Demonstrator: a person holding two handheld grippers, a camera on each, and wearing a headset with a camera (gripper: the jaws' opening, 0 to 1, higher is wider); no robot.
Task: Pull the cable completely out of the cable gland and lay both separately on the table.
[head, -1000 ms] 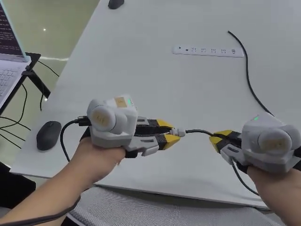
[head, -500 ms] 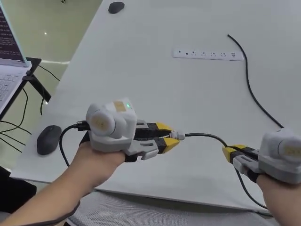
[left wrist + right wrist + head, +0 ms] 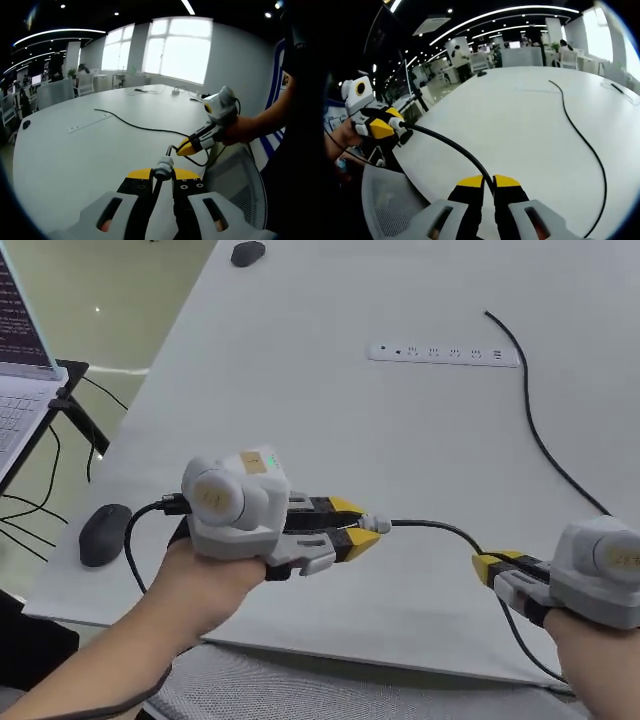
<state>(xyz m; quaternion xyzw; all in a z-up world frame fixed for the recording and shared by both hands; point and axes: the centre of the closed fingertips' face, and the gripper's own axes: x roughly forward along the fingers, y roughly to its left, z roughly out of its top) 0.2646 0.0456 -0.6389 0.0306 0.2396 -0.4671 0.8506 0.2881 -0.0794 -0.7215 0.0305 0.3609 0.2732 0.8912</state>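
My left gripper is shut on the small grey-white cable gland, held just above the white table's near edge. A black cable runs out of the gland's nose and arcs right into my right gripper, which is shut on it. In the left gripper view the gland sits pinched between the yellow-tipped jaws, with the right gripper ahead on the right. From the right gripper view the cable leads from between my jaws up to the gland in the left gripper.
A white power strip lies mid-table, its black cord trailing toward the right edge. One black mouse sits at the table's left corner, another at the far end. A laptop stands left; a mesh chair is below.
My right gripper has drawn to the right, away from the left one, so a longer stretch of cable shows between them. The left gripper has stayed about where it was.
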